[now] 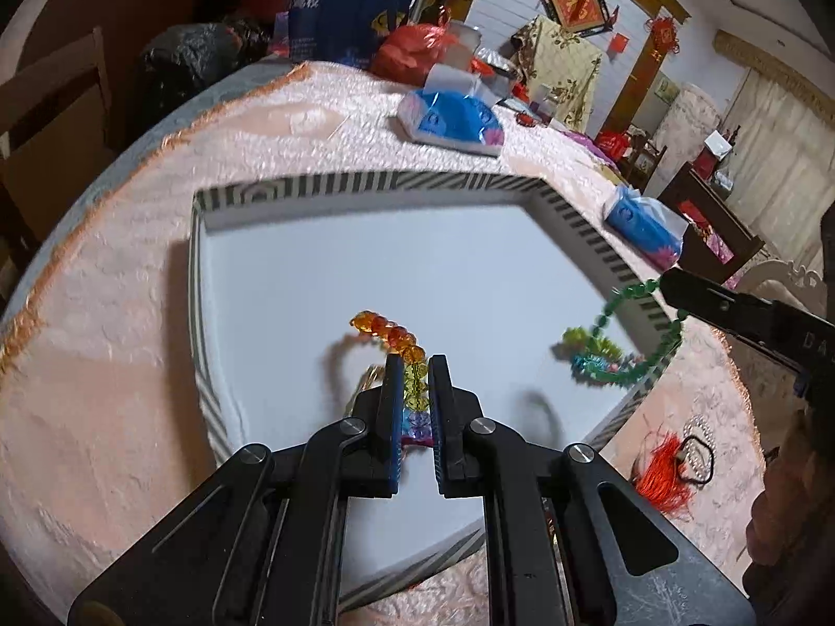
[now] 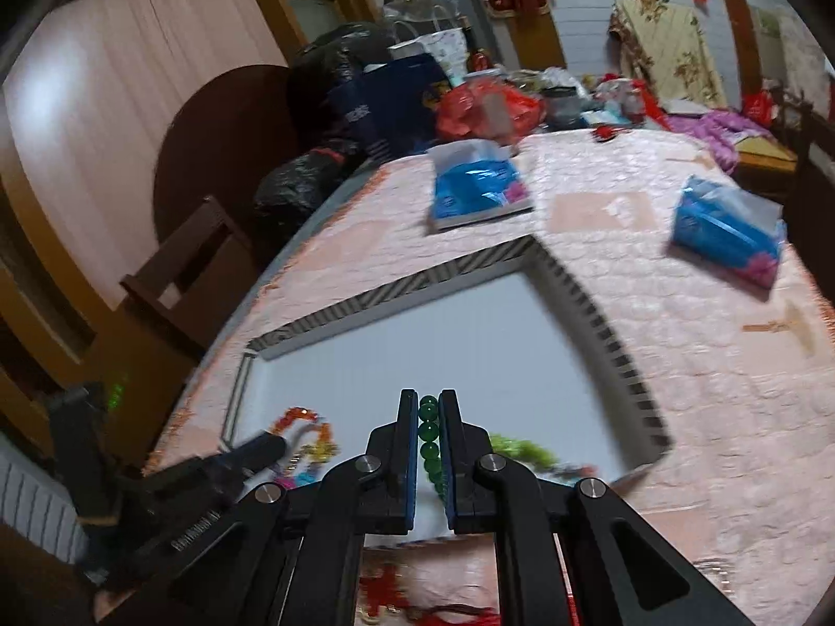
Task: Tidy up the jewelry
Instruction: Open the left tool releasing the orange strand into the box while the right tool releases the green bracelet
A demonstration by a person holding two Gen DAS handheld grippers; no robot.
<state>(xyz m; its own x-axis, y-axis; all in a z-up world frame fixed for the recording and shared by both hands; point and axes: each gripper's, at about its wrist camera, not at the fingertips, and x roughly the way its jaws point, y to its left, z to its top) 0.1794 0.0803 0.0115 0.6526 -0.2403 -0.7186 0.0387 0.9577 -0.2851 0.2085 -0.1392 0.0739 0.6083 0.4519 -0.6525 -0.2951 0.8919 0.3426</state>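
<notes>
Now we note both grippers poised over the white tray (image 1: 323,271), which has a striped rim and sits on a pink quilted tablecloth (image 1: 104,313). Our left gripper (image 1: 416,365) is clamped on a multicolour bead bracelet (image 1: 389,334): orange beads arch out to the far left of the fingertips, yellow-green and blue-violet beads sit pinched between the pads. Our right gripper (image 2: 429,401) is closed on a green bead strand (image 2: 429,435), round beads lined up between its pads; in the left wrist view that strand (image 1: 621,334) loops down at the tray's right edge, above a blurred lime-and-teal bead cluster (image 1: 595,352). Off the tray at near right lie a red tassel (image 1: 660,474) and a black loop (image 1: 696,459) on the cloth. Two blue tissue packs (image 2: 475,185) rest on the far side of the table.
</notes>
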